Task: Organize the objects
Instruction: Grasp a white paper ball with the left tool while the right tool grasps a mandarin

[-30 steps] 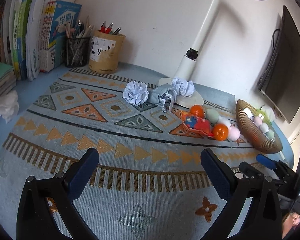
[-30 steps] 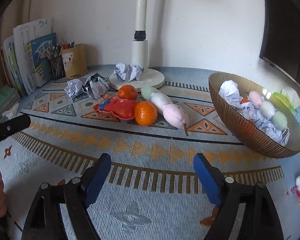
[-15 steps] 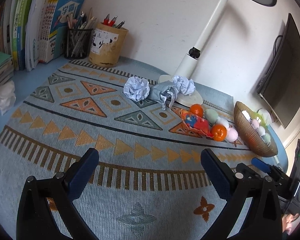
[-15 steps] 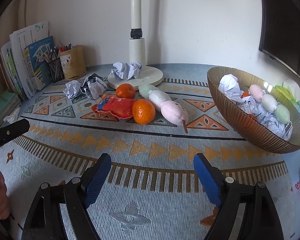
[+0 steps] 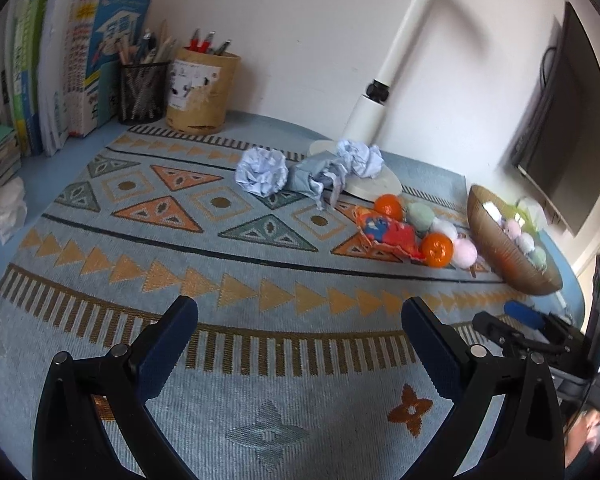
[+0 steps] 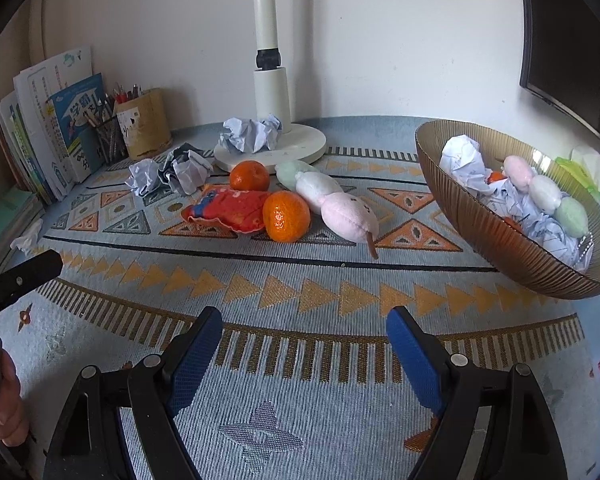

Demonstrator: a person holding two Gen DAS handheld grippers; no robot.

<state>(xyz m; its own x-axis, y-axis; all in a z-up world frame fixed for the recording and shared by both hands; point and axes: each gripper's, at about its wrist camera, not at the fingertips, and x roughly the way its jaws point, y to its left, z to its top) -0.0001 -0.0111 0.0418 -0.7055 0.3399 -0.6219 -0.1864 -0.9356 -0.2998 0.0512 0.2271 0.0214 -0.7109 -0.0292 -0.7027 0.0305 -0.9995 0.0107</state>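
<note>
Two grippers, both empty and spread wide over bare patterned mat (image 6: 300,288), nothing between the pads. Your right gripper (image 6: 304,344) looks straight at the loose pile in the middle of its frame: near mandarin (image 6: 286,216) dead ahead and slightly left of centre, red snack packet (image 6: 228,210) touching it on the left, plush dango skewer (image 6: 328,196) just beside it on the right. The skewer's long axis runs diagonally, from the green ball at upper left, near the lamp base (image 6: 296,148), to the pink ball and stick tip at lower right, toward you. The brown ribbed bowl (image 6: 480,224), right side of the frame, already holds crumpled paper and another dango skewer, so it's likely the drop spot. From your left gripper (image 5: 300,344) the same pile sits far off at right of centre, mandarin (image 5: 436,250) and bowl (image 5: 500,248) near the right edge, well apart from its fingers; three crumpled paper balls (image 5: 262,174) lie closer to it, upper centre. Right hand is nearer the fruit and the bowl. Both grippers tilt down toward the mat, held above it.
</note>
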